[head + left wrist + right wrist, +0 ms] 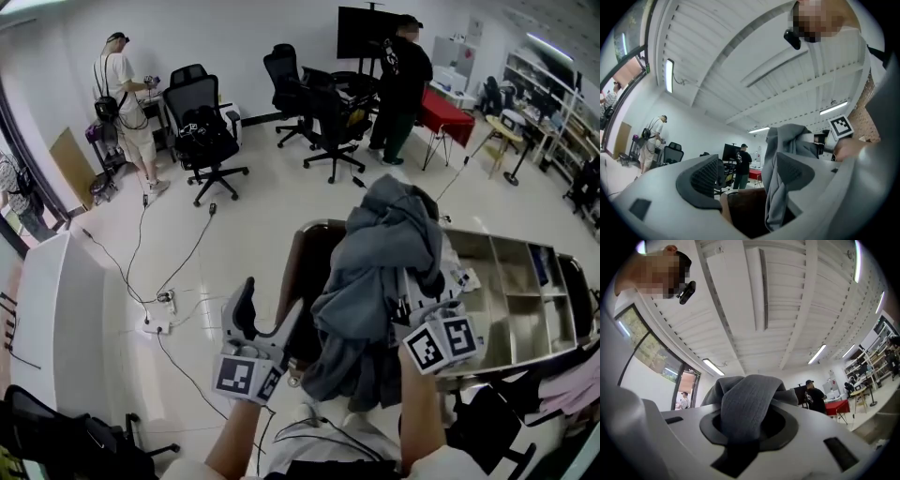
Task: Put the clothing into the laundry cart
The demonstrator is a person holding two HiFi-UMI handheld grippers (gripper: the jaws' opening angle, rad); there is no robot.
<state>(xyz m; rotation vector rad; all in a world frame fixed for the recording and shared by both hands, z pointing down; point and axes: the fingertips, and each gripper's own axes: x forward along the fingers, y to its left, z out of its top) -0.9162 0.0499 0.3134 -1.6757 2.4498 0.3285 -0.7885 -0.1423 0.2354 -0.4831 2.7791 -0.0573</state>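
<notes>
Office floor (253, 211) all around, grey clothing (389, 272) bunched above the near end of the laundry cart (511, 319), right gripper (747, 427) clamped on it, left gripper (750, 176) gaping alongside, so honestly its dangling tail could flop outside.

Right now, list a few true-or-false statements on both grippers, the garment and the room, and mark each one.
1. The right gripper is shut on the grey garment. True.
2. The left gripper has its jaws pressed together. False: they stand apart and clamp nothing.
3. The grey garment lies spread on the floor. False: it hangs from the right gripper, at the laundry cart.
4. A person in black stands beside a red table. True.
5. The black office chairs are stacked inside the laundry cart. False: they stand on the floor across the room.
</notes>
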